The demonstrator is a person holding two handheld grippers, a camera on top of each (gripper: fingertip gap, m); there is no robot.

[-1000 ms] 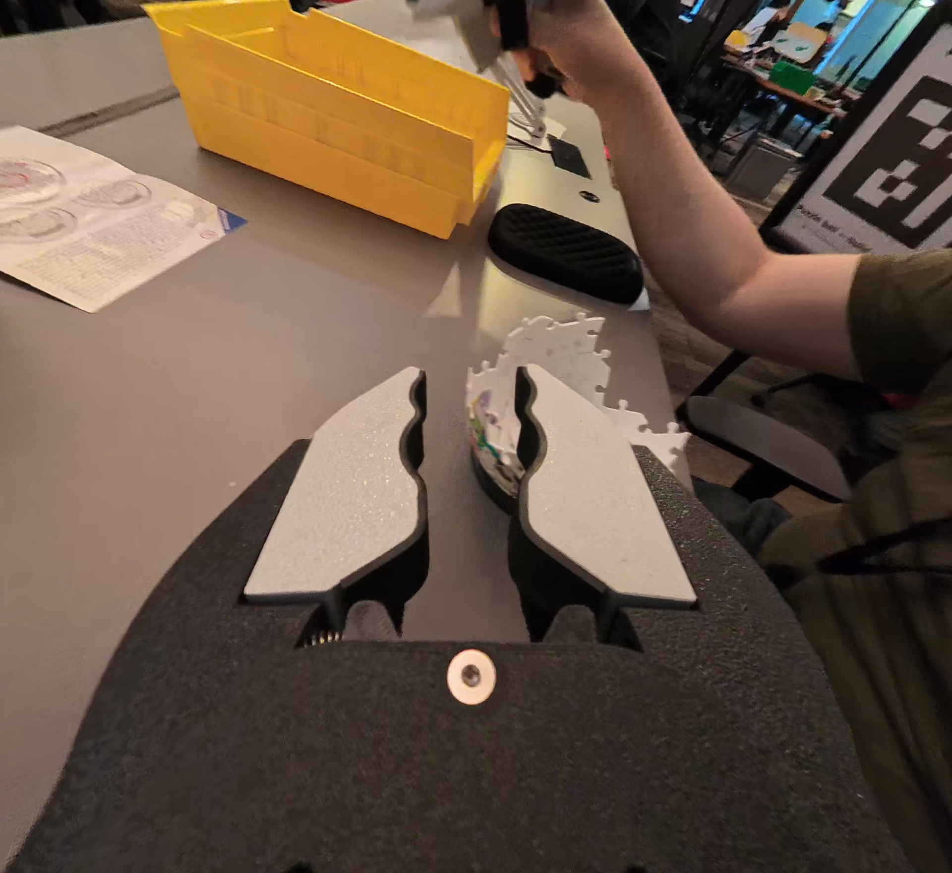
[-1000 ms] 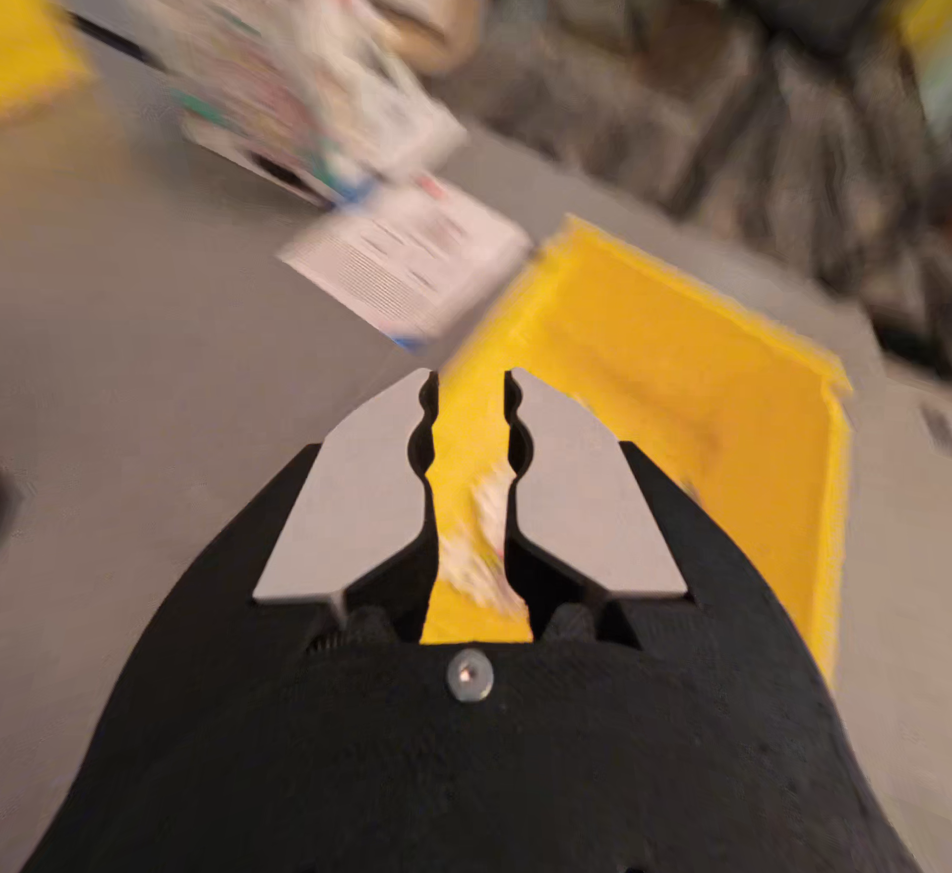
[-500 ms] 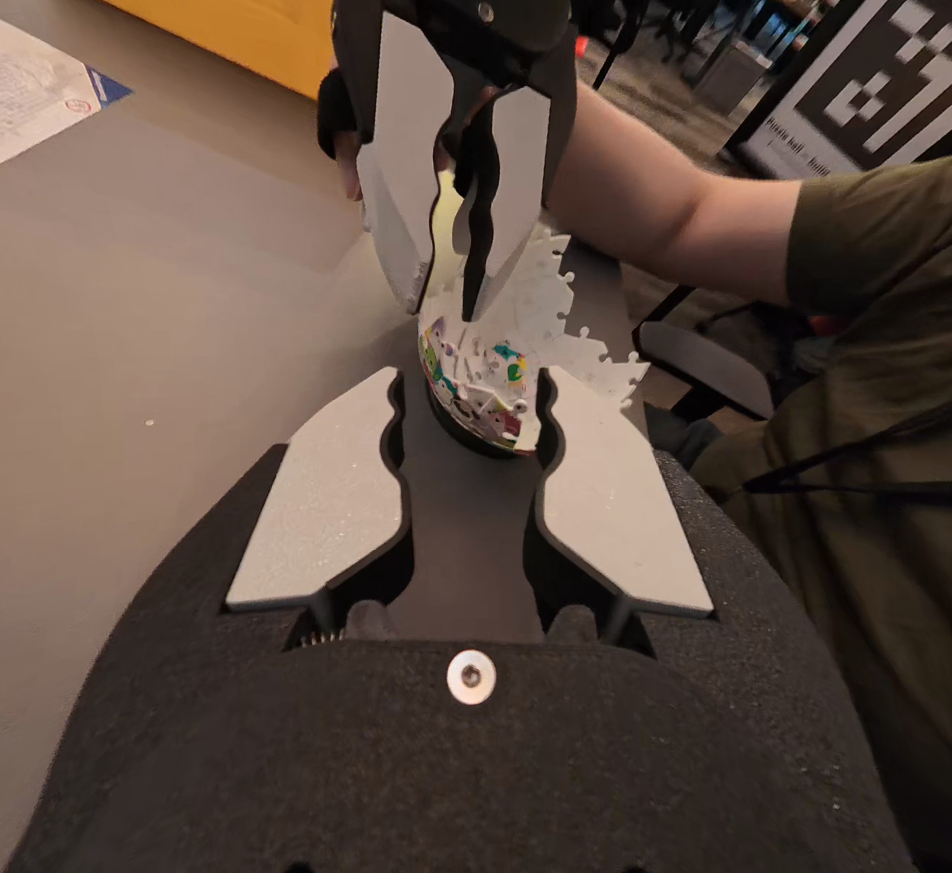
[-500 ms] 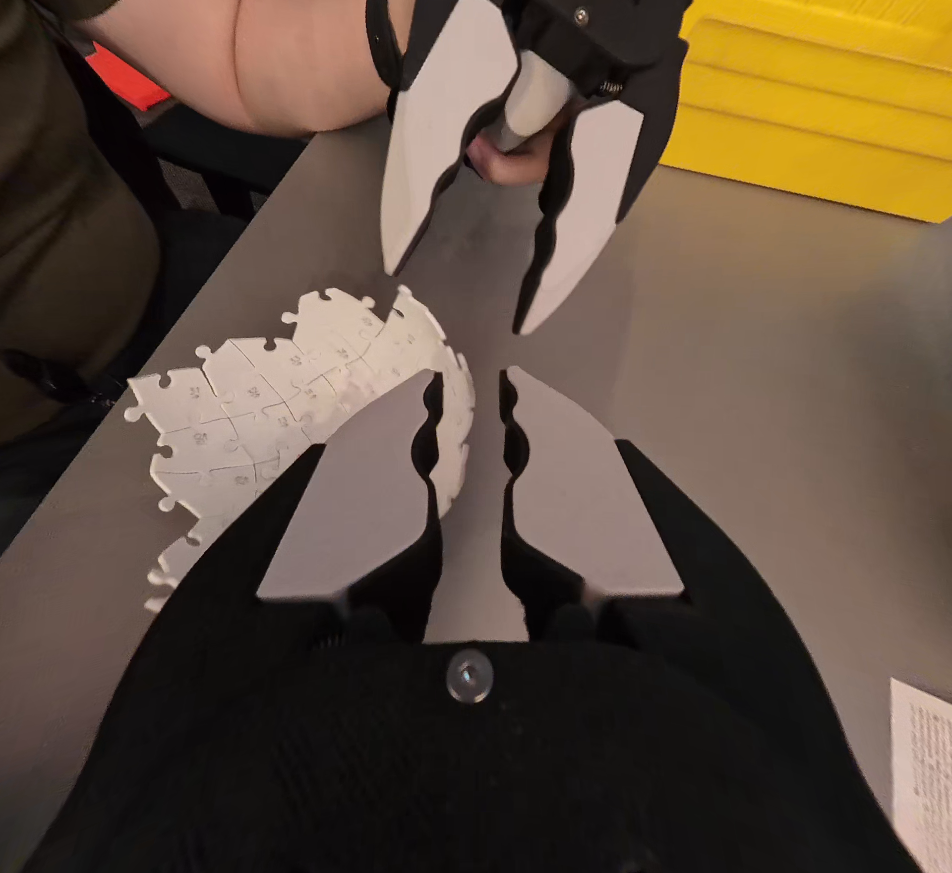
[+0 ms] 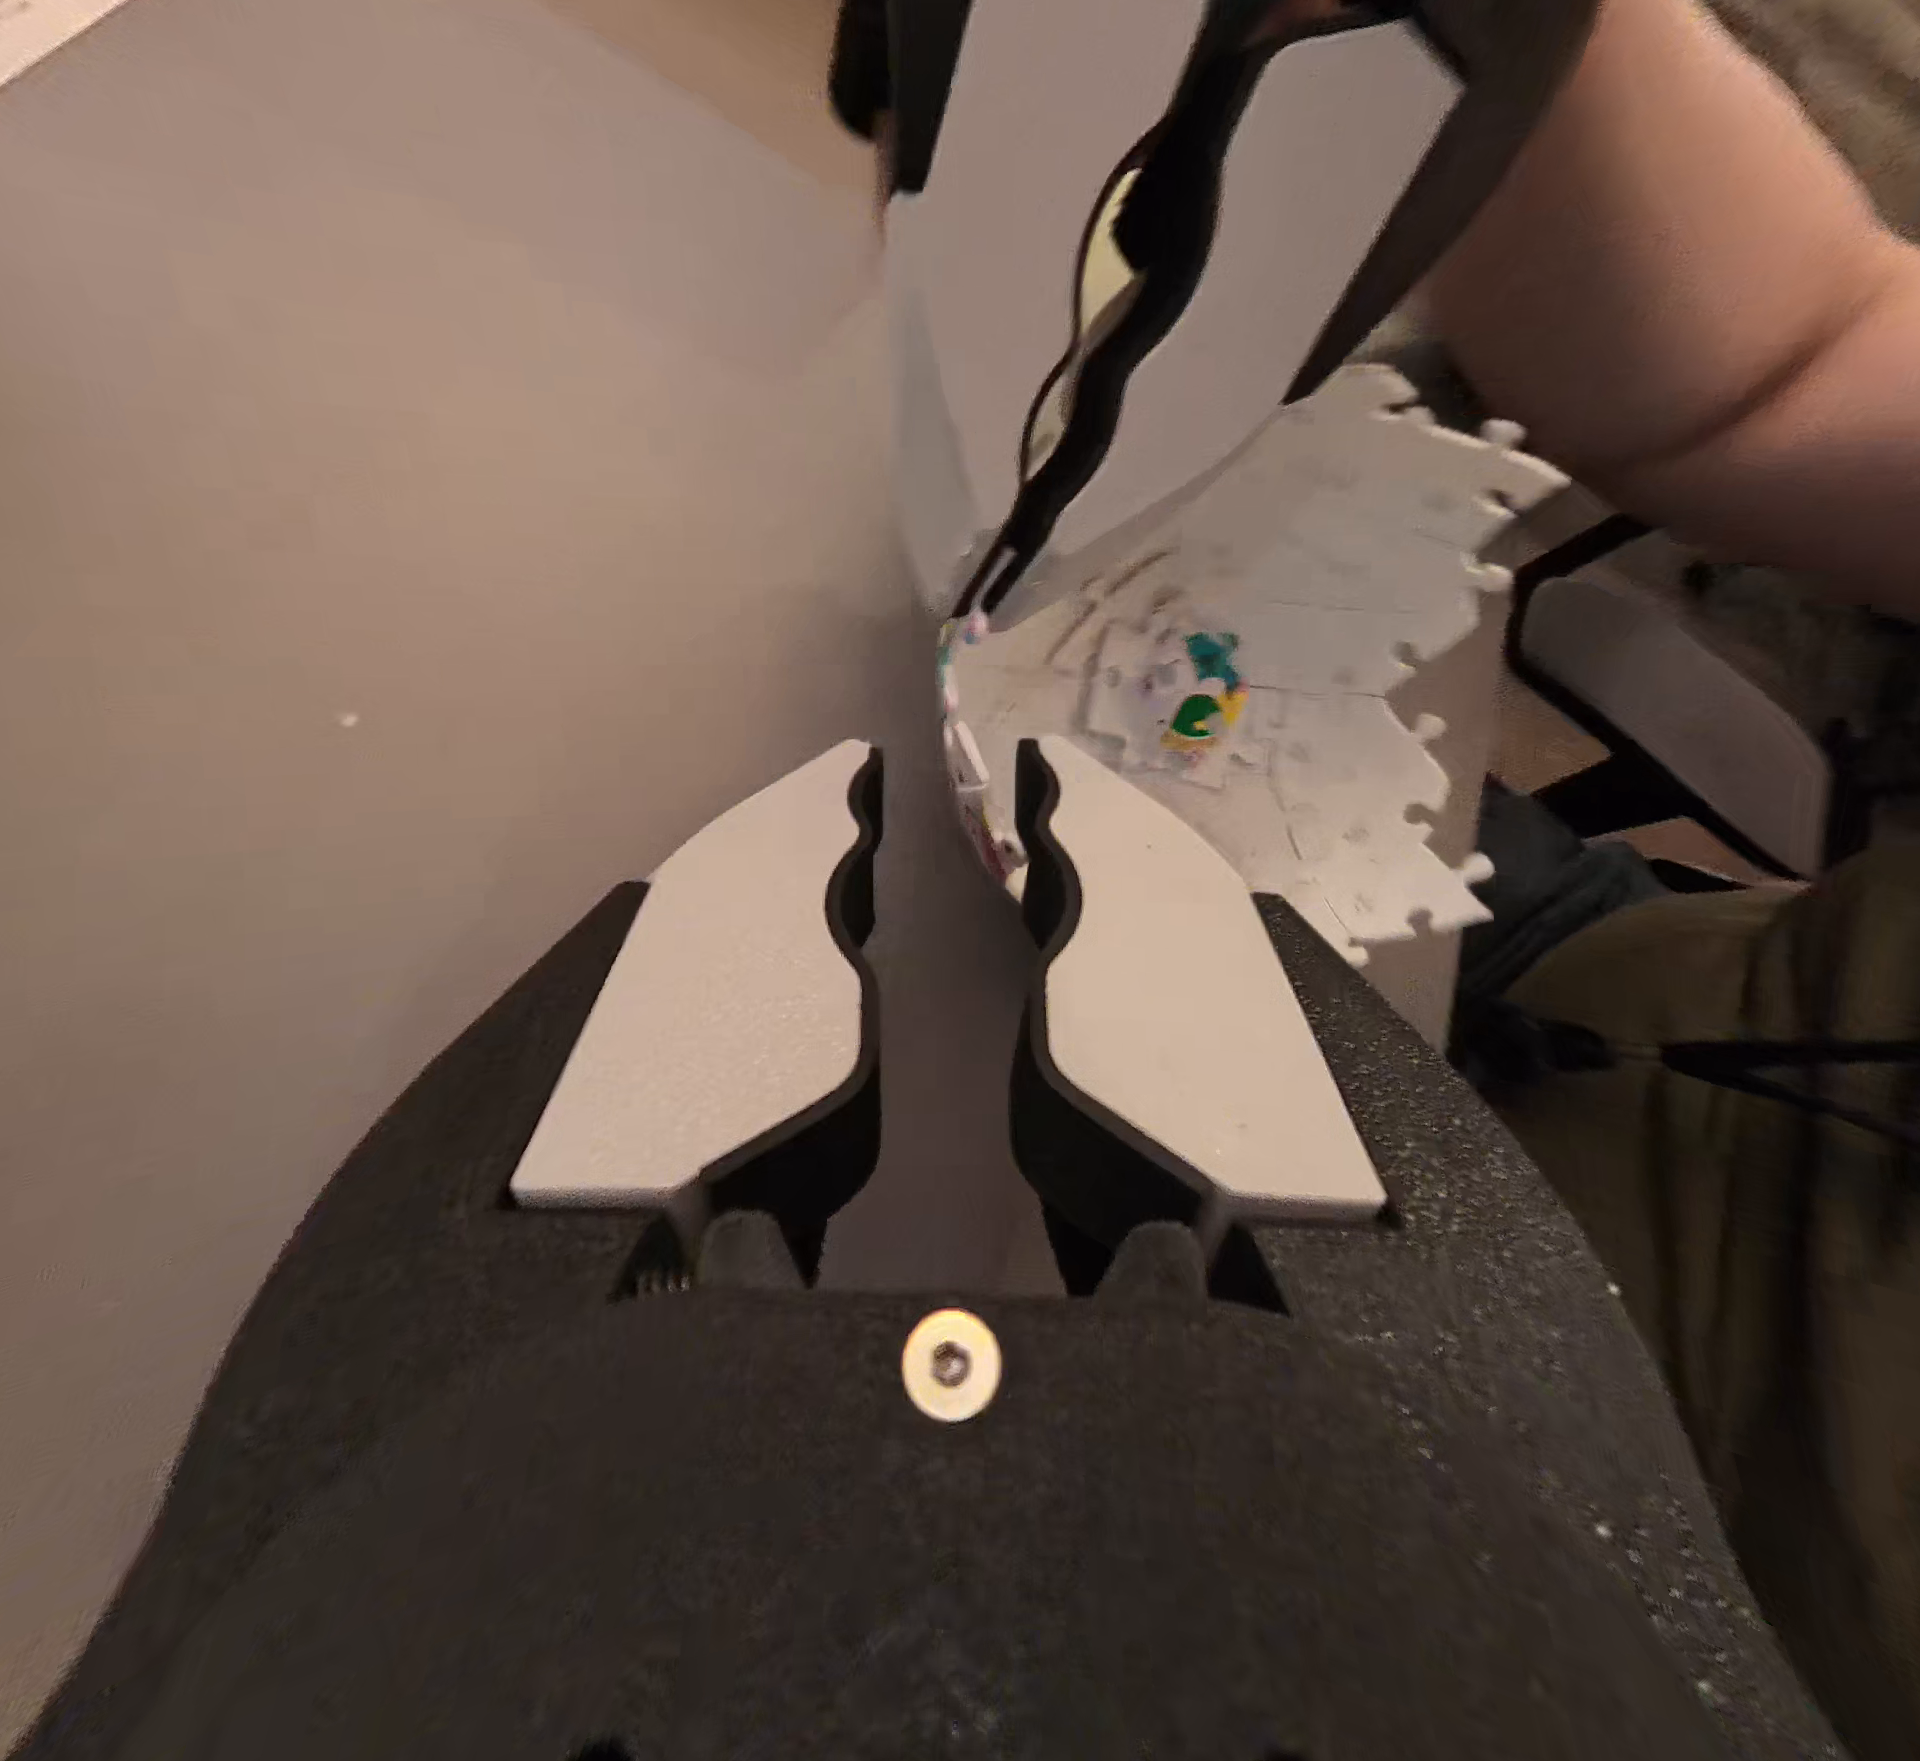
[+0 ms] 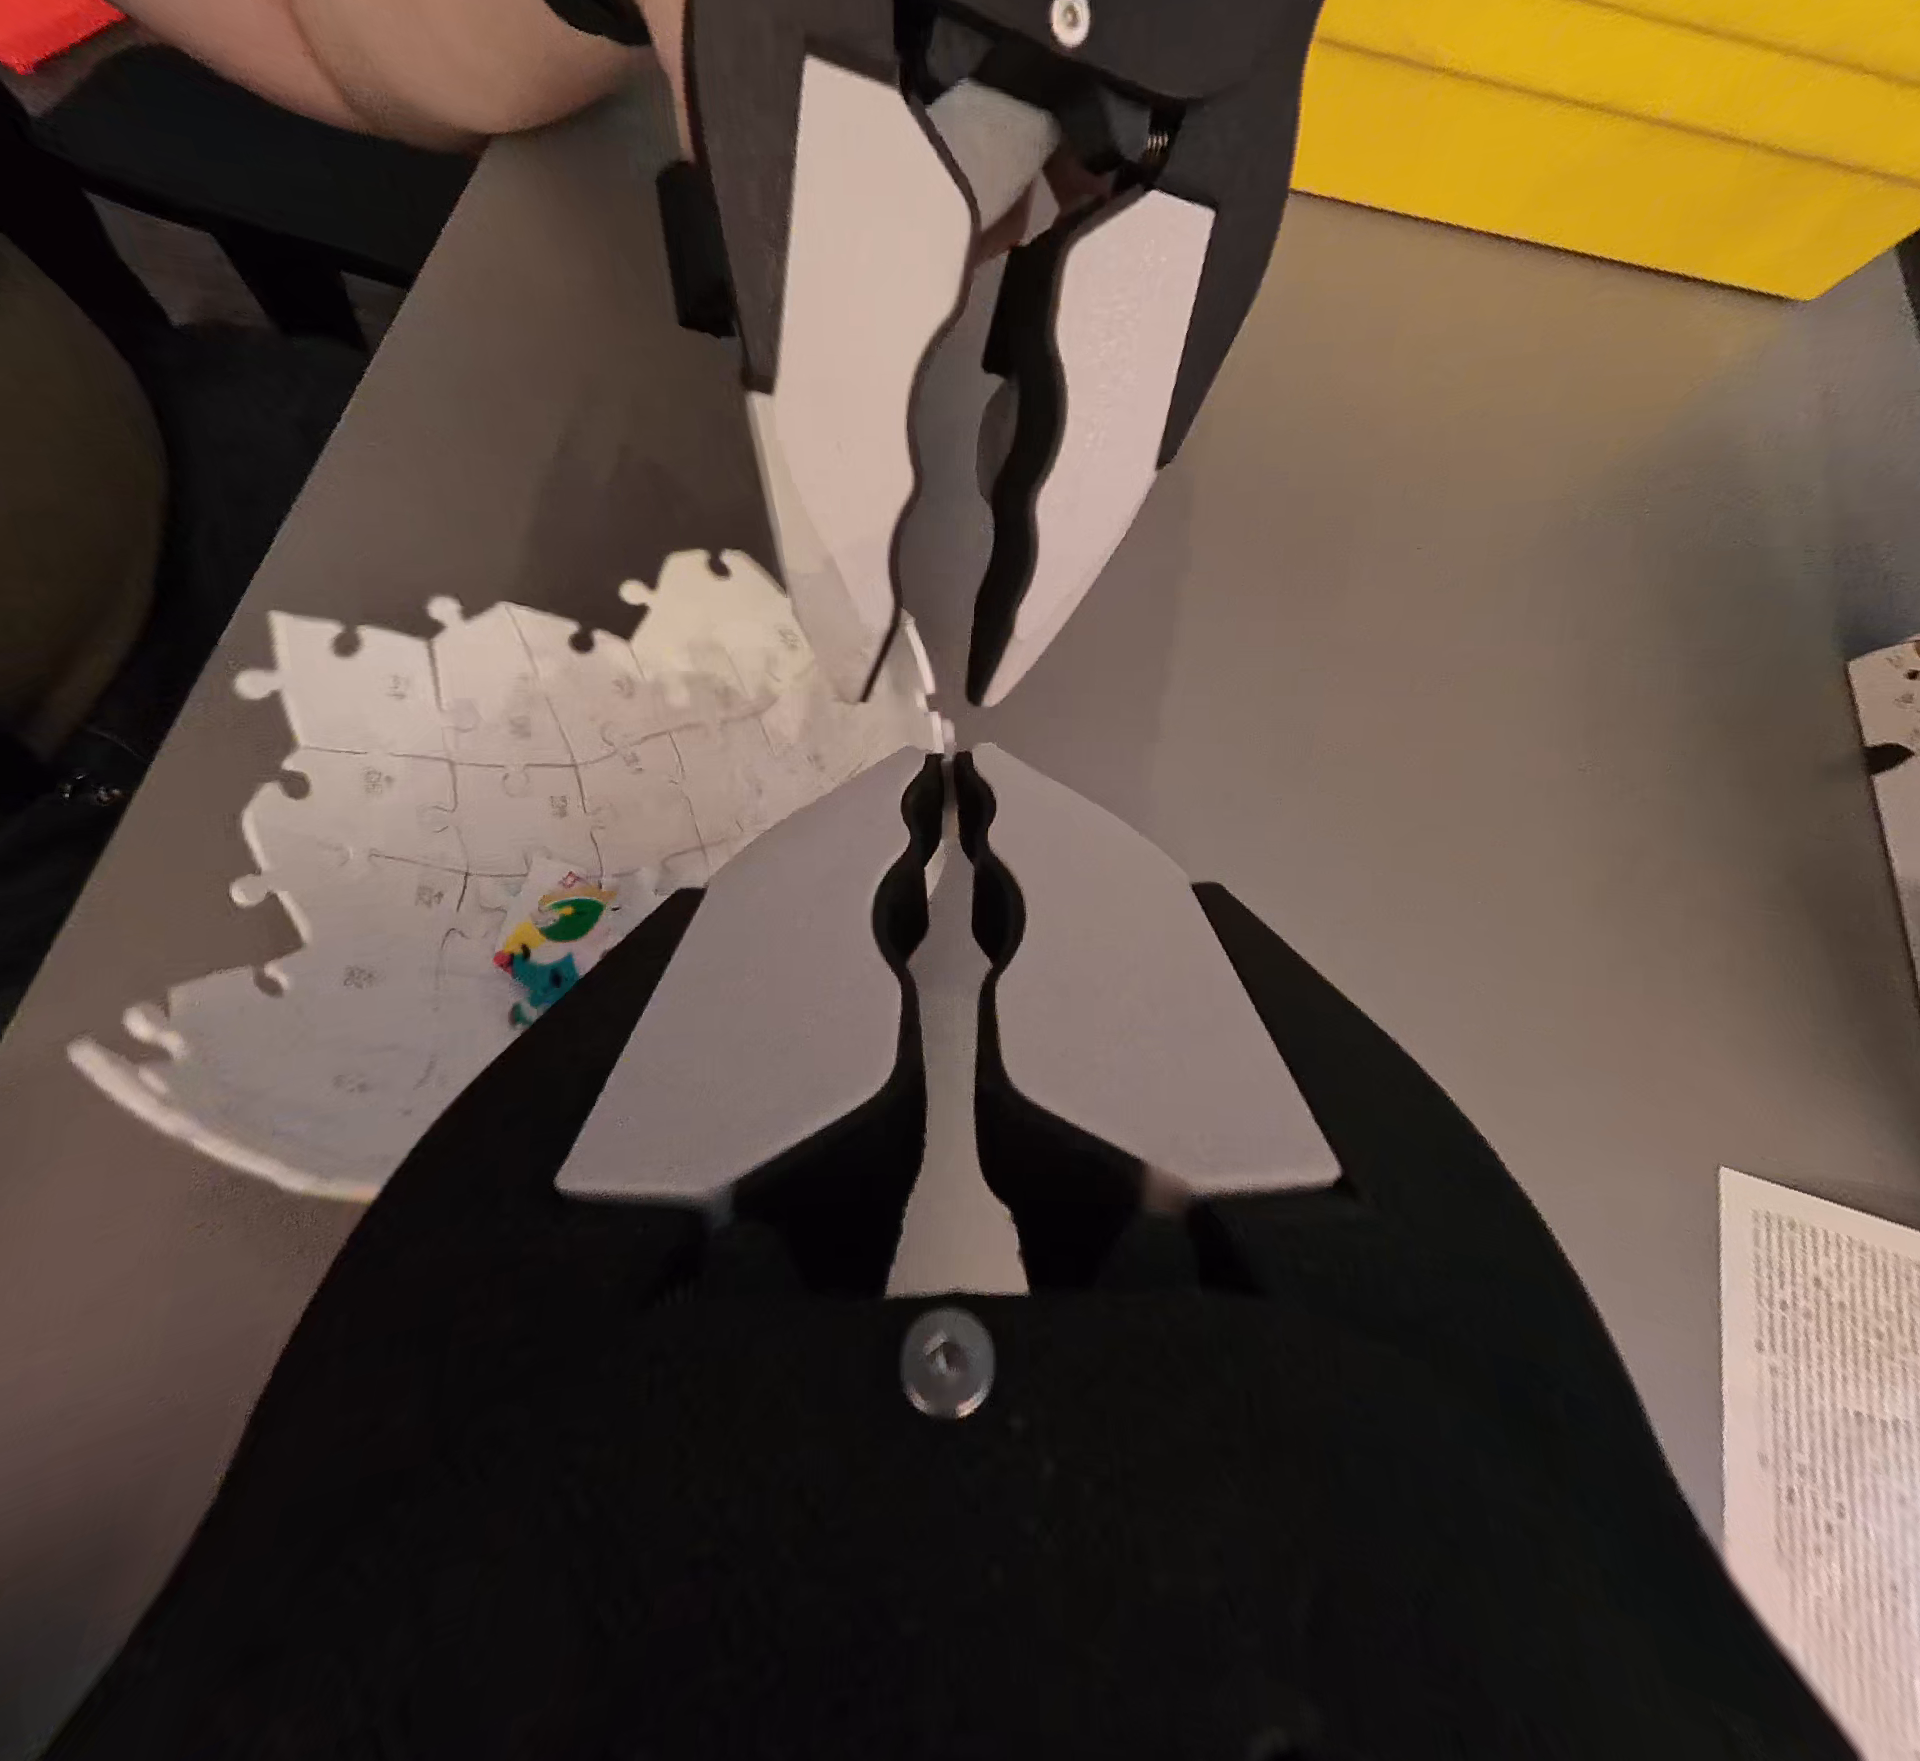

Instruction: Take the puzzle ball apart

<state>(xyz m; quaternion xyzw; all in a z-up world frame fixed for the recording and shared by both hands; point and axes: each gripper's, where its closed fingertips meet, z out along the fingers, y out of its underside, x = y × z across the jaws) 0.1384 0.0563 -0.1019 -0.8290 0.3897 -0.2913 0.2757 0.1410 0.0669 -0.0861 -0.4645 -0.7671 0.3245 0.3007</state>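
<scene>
Left hand-held gripper point(image 5: 948, 755) body is covering the near rim of the puzzle ball point(image 5: 1278, 672) shell. Right hand-held gripper point(image 6: 948, 761) body is hiding the shell's near half in the right wrist view; contact at the pinched rim is too small to resolve. Yellow bin point(image 6: 1621, 38) is running off the frame edge. Paper sheet point(image 6: 1839, 1462) is cropping at the right, print blurring. Loose coloured piece point(image 6: 551, 942) is partly hiding behind a finger.

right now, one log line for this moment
right gripper: shut on puzzle ball shell rim | left gripper: open, astride rim | loose coloured piece: inside shell
</scene>
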